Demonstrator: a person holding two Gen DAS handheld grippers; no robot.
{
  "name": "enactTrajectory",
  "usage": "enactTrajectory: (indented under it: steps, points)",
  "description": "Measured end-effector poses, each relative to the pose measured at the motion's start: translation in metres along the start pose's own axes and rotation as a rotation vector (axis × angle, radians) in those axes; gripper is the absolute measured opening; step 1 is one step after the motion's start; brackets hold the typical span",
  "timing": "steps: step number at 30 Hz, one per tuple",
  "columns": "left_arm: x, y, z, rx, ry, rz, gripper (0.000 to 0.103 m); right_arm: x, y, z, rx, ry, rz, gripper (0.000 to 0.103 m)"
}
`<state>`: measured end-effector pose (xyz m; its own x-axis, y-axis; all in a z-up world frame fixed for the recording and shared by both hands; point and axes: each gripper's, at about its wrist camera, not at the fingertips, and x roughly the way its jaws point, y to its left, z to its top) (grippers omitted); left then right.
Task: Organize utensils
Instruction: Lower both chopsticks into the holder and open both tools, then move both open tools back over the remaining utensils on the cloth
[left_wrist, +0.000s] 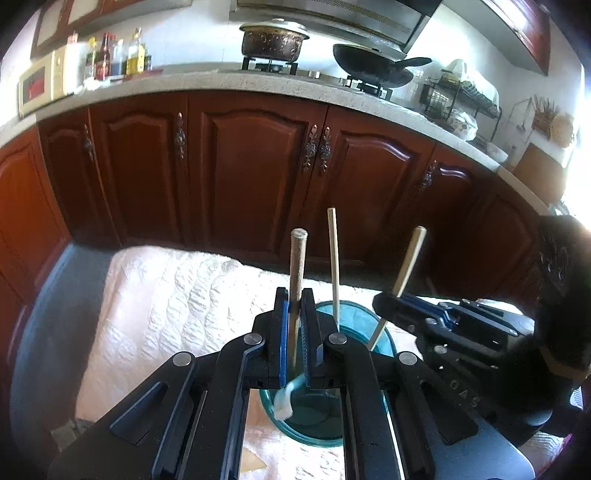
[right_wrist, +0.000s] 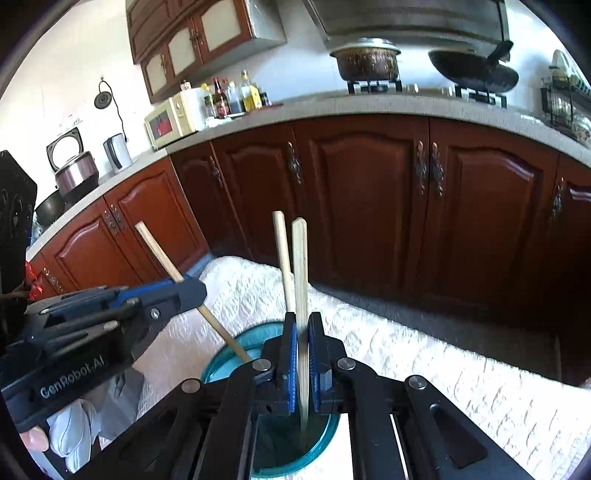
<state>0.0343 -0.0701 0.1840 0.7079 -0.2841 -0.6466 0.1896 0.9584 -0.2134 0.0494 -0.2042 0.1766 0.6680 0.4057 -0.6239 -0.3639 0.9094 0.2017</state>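
Note:
A teal glass cup (left_wrist: 354, 314) stands on the white quilted cloth (left_wrist: 166, 295) and also shows in the right wrist view (right_wrist: 229, 354). My left gripper (left_wrist: 294, 314) is shut on a round wooden-handled utensil (left_wrist: 297, 258), held upright over the cup; its white end hangs inside. My right gripper (right_wrist: 303, 332) is shut on a flat pale wooden stick (right_wrist: 300, 266), upright in the cup. A thin chopstick (left_wrist: 333, 258) stands in the cup beside it. The right gripper shows from the side in the left wrist view (left_wrist: 391, 302), the left gripper in the right wrist view (right_wrist: 192, 291).
Dark red cabinet doors (left_wrist: 258, 166) run under a grey counter (left_wrist: 207, 88) behind the cloth. On the counter are a pot (left_wrist: 273, 40), a wok (left_wrist: 373, 66), bottles (left_wrist: 118, 55), a microwave (right_wrist: 170, 120) and a dish rack (left_wrist: 458, 99).

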Motion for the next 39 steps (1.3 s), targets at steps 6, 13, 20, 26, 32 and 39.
enactTrajectory:
  steps: [6, 13, 20, 26, 32, 39]
  points:
    - [-0.009, 0.001, -0.004, -0.023, 0.009, -0.005, 0.035, -0.018, -0.015, -0.003, 0.065, 0.006, 0.028, 0.026]
    - [-0.029, -0.011, -0.014, -0.011, -0.012, -0.005, 0.040, -0.038, -0.023, -0.017, 0.104, 0.021, 0.018, 0.026]
    - [-0.046, -0.030, -0.034, 0.022, -0.024, 0.013, 0.044, -0.056, -0.020, -0.038, 0.118, 0.027, -0.027, 0.037]
    - [-0.059, -0.042, -0.050, 0.044, -0.033, 0.025, 0.044, -0.073, -0.020, -0.058, 0.125, 0.035, -0.067, 0.037]
    - [-0.068, -0.057, -0.066, 0.074, -0.038, 0.021, 0.044, -0.093, -0.027, -0.076, 0.152, 0.045, -0.107, 0.041]
    - [-0.066, -0.074, -0.085, 0.095, -0.003, -0.010, 0.045, -0.116, -0.033, -0.102, 0.179, 0.056, -0.166, 0.041]
